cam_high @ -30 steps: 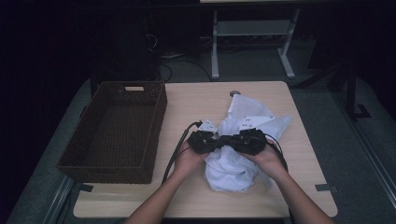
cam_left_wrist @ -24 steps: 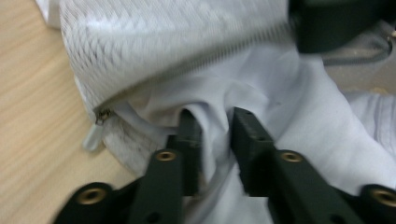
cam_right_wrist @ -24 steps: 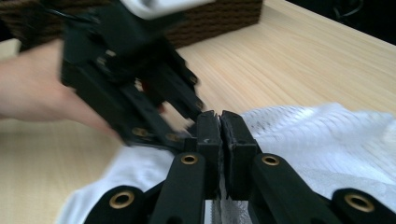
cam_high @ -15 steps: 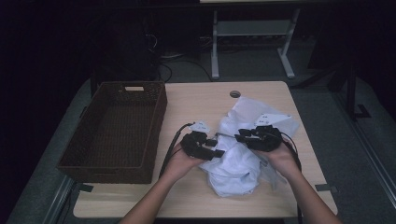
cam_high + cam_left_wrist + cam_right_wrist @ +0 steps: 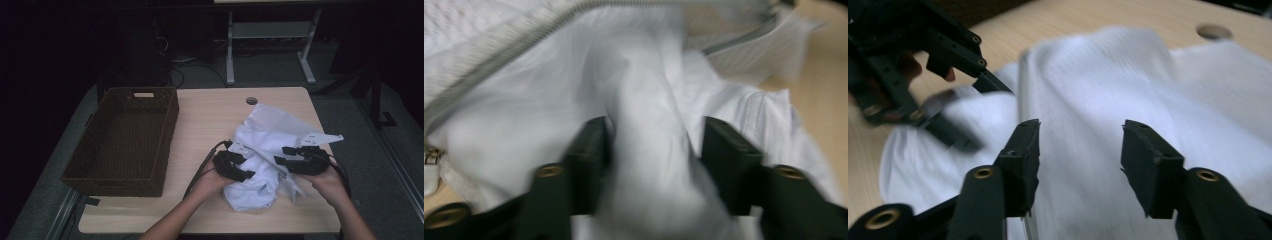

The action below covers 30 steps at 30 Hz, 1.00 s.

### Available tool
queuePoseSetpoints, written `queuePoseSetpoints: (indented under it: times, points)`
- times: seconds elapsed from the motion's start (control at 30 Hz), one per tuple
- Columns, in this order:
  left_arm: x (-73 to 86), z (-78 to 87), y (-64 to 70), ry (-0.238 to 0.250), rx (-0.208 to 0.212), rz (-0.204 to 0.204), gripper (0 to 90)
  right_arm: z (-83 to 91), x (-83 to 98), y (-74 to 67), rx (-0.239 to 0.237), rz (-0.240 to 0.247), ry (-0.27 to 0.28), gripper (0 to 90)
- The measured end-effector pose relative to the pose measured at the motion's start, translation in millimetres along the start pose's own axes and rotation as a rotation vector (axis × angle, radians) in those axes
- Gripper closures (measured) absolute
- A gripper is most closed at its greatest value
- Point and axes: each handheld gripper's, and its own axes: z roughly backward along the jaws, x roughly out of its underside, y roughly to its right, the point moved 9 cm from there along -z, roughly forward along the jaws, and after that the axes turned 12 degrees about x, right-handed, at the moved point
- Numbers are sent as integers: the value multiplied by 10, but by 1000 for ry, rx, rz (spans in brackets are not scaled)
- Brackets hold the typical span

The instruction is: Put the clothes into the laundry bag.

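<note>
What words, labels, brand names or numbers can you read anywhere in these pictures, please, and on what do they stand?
None can be read.
The white garment bears no print that shows.
The wicker basket has a pale tag at its far rim, too small to read.

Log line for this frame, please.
left gripper: opening, cloth fold between jaws | right gripper: opening, empty | white garment: crumpled on table

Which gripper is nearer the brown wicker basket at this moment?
Left. The left gripper sits at the white garment's left edge, a bare strip of table short of the basket. The right gripper is over the garment's right half, farther off.
</note>
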Motion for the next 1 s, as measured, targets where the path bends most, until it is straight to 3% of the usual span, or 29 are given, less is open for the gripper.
queuePoseSetpoints:
  times: [0.03, 0.13, 0.27, 0.3, 0.33, 0.37, 0.4, 0.43, 0.5, 0.57, 0.6, 0.7, 0.87, 1.0]
  points:
    - [11, -22, -13, -12, -7, -3, 635, 79, 123, 41, 17, -5, -17, 463]
    - [41, -66, -86, 3, -3, 34, 786, 167, 333, 39, 20, -5, -68, 432]
    - [23, -41, -102, 30, -6, 54, 829, 163, 615, -3, 30, 26, -160, 432]
    - [23, -41, -102, 30, -6, 54, 831, 163, 615, -3, 30, 26, -160, 432]
    - [4, -15, -103, 44, -6, 60, 834, 100, 712, 10, 35, 42, -205, 571]
    - [4, -15, -103, 44, -6, 60, 835, 100, 712, 10, 35, 42, -205, 571]
    - [-17, 16, -108, 61, -6, 70, 838, 51, 741, 13, 24, 36, -228, 673]
    - [-17, 16, -108, 61, -6, 70, 839, 51, 741, 13, 24, 36, -228, 673]
    - [-66, 80, -110, 102, -14, 83, 841, -13, 764, 0, 11, 39, -251, 756]
    - [-121, 138, -114, 131, -22, 89, 842, -33, 734, -23, -1, 35, -241, 778]
    - [-196, 204, -132, 161, -47, 95, 842, -40, 710, -38, -3, 36, -236, 787]
    - [-271, 235, -155, 191, -68, 110, 843, -52, 633, -93, -22, 38, -210, 802]
    - [-395, 101, -262, 198, -162, 131, 842, 2, 447, -347, -113, 69, -140, 816]
    - [-383, 1, -269, 193, -130, 132, 833, 6, 463, -353, -104, 91, -143, 815]
